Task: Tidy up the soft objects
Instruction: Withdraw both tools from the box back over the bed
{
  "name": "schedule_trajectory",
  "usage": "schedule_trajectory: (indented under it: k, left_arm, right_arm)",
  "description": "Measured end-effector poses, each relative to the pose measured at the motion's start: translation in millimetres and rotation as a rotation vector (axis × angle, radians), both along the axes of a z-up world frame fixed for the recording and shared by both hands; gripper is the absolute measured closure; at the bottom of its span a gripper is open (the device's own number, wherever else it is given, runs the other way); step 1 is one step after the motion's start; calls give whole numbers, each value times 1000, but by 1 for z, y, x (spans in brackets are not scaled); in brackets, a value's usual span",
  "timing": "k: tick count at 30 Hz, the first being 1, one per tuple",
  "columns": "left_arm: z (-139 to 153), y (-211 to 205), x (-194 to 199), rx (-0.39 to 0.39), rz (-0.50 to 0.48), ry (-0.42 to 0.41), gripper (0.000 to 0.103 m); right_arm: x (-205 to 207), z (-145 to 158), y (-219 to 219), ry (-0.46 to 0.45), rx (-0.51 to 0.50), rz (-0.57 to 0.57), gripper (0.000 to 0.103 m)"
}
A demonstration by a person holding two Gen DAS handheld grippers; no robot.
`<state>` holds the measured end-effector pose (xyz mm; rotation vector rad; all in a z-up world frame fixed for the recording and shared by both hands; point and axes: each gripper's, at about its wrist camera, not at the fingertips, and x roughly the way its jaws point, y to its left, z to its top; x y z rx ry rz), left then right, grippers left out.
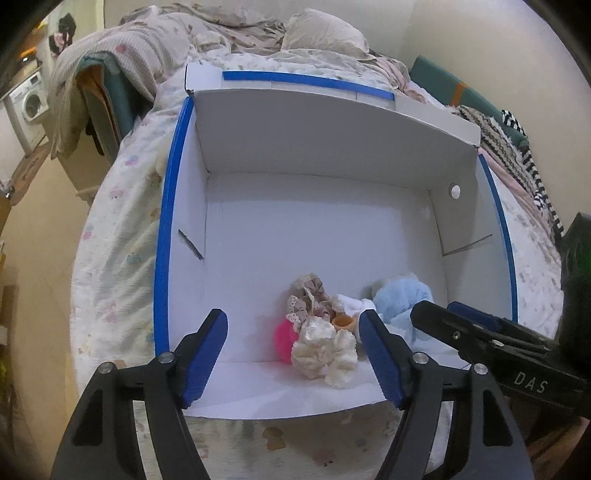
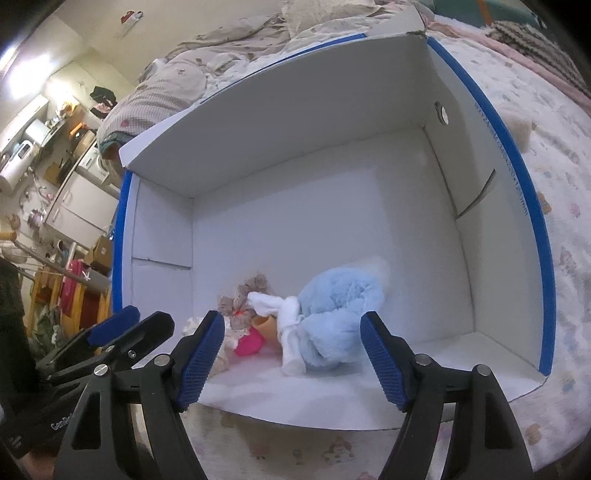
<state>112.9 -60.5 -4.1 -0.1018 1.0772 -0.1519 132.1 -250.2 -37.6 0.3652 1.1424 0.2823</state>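
Note:
A white cardboard box [image 1: 332, 236] with blue-taped rims lies open on a bed. Near its front wall sit a cream scrunchie [image 1: 325, 350], a pink pompom [image 1: 283, 338], a beige lace scrunchie [image 1: 308, 295], a small orange cup-like piece [image 1: 344, 322] and a light blue plush toy [image 1: 404, 297] with a white tie. My left gripper [image 1: 293, 352] hangs open above the cream scrunchie, touching nothing. My right gripper [image 2: 293, 354] is open over the blue plush toy [image 2: 336, 314], whose white tie [image 2: 290, 332] lies between the fingers without contact. The pink pompom [image 2: 249, 345] lies left of it.
The box [image 2: 332, 206] rests on a floral bed sheet [image 1: 118, 229]. Crumpled bedding and a pillow [image 1: 321, 33] lie behind it, striped fabric [image 1: 517, 147] at the right. A washing machine [image 1: 31, 101] and cluttered shelves stand beside the bed. A beige soft item [image 2: 519, 131] lies outside the box's right wall.

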Motion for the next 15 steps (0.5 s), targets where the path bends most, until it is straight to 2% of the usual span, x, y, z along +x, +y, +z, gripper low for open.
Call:
schedule_trajectory:
  k: [7, 15]
  left_arm:
    - [4, 2, -2, 27, 13, -12, 32]
    - [15, 15, -18, 19, 25, -38, 32]
  right_arm:
    - [-4, 4, -1, -21, -28, -3, 23]
    - [-20, 13, -11, -45, -12, -30, 23]
